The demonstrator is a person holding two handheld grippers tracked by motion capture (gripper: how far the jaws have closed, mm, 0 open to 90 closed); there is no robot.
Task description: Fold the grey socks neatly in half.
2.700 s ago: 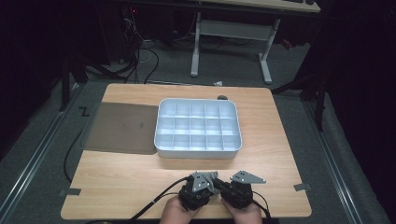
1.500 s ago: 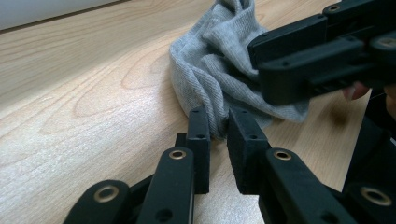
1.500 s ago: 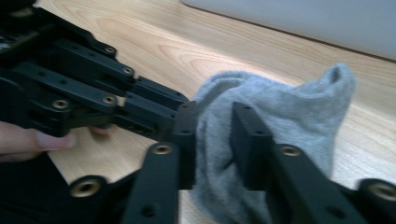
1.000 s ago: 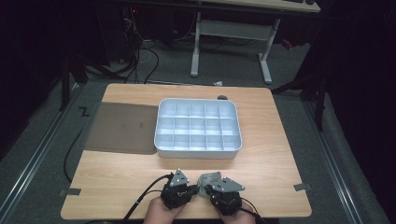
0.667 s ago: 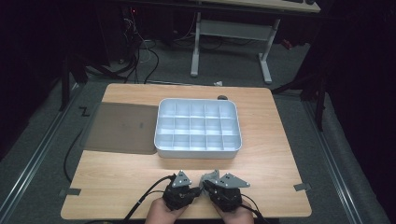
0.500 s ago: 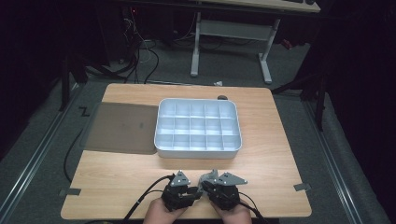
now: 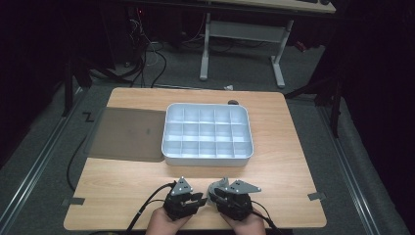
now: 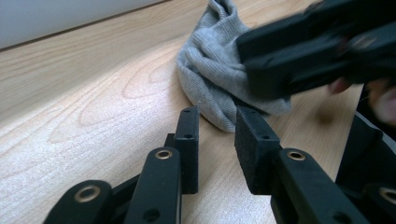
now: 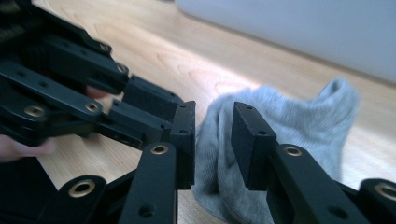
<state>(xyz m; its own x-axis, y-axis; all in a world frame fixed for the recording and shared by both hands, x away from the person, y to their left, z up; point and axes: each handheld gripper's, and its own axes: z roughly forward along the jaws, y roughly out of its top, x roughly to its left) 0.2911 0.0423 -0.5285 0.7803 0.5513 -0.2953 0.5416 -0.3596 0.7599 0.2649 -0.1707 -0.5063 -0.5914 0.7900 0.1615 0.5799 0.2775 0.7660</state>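
A crumpled grey sock point(image 7: 212, 195) lies on the wooden table point(image 7: 293, 161) near its front edge, between my two grippers. My left gripper point(image 7: 199, 199) points right at it, jaws open, with the sock point(image 8: 210, 79) just beyond the tips point(image 8: 217, 140) and nothing between them. My right gripper point(image 7: 218, 195) faces it from the other side, jaws open point(image 9: 213, 135) and low over the sock point(image 9: 289, 126), whose near edge shows through the gap. The two grippers almost meet: the right one point(image 8: 317, 51) hangs over the sock's far side, the left one point(image 9: 70, 84) close by.
A white tray point(image 7: 208, 157) split into several compartments stands mid-table, beyond the grippers. A dark flat mat point(image 7: 127, 133) lies left of it. A small dark object point(image 7: 233, 103) sits at the table's far edge. Desk legs and cables are on the floor behind.
Since 2.7 s ago both hands shifted a little to the left along the front edge. Over the last half second they have hardly moved, jaws still facing each other at the sock.
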